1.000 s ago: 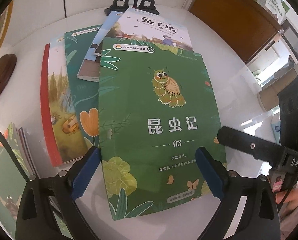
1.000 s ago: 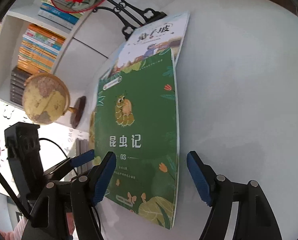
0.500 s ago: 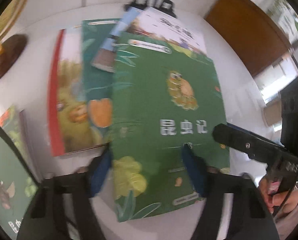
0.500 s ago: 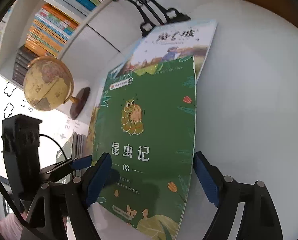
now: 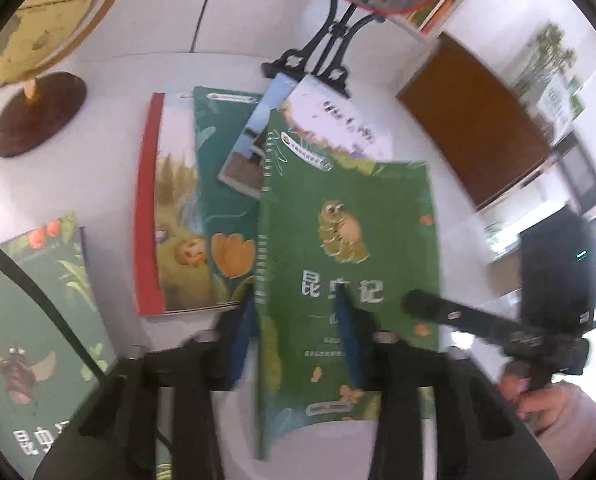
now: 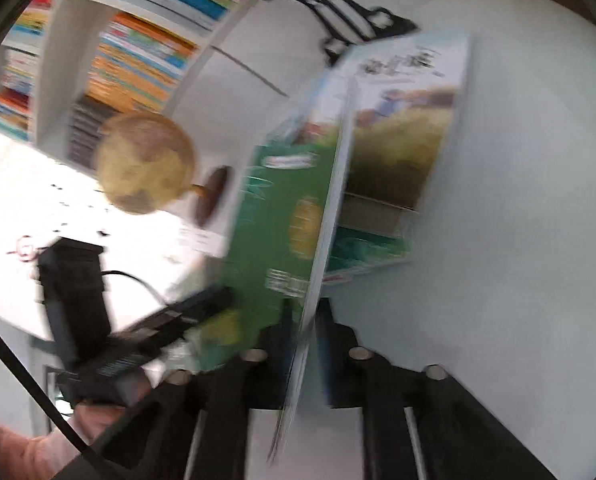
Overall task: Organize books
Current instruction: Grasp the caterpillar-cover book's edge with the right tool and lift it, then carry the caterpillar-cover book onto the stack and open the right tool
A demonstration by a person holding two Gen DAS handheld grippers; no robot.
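White surface (image 5: pixel 109 72) is filling both views, with a bookcase (image 6: pixel 109 52) and a globe (image 6: pixel 145 164) behind. Left hand-held gripper (image 5: pixel 293 340) has just been closing and is now clamping the spine side of the green book (image 5: pixel 350 240) near its lower end, one pad on the cover, the other beneath. Right hand-held gripper (image 6: pixel 304 340) has snapped shut too and is pinching the opposite long edge, so the book is coming up between them, clear of the spread of other books (image 5: pixel 185 208). It looks thin, light and floppy with a slick cover, so I'd say two low edge grips risk sag or slip; holding nearer mid-height would probably steady it. Both grippers are angling downward, and the right view is showing the book nearly edge-on.
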